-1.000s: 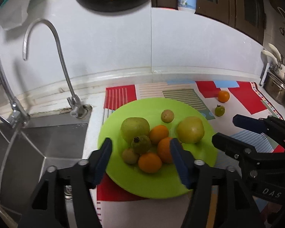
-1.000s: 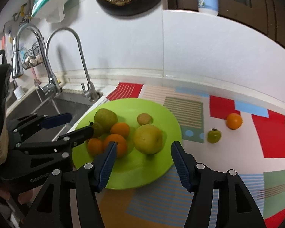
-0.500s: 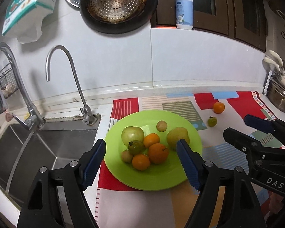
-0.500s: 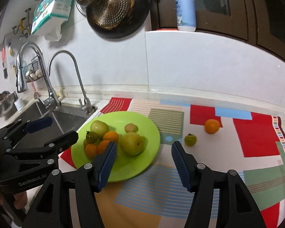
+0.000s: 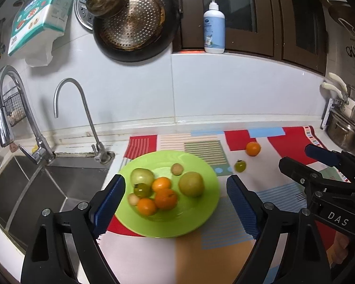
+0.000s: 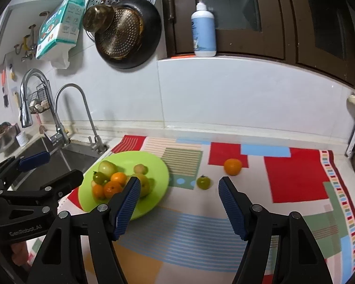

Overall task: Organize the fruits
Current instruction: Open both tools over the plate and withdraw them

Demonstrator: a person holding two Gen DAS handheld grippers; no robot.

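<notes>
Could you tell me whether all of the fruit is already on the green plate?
No, an orange and a small green fruit lie on the mat, off the plate.

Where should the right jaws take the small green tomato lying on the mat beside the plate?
Grip the small green tomato across its round middle, coming down from above with the right gripper, which is open and nearest. Its dark stem cap faces up, so it sits stable; the orange and green plate stand apart, probably leaving room on both sides.

Fruit-heaped green plate [image 5: 208, 215]; two strays [image 6: 232, 166].
</notes>
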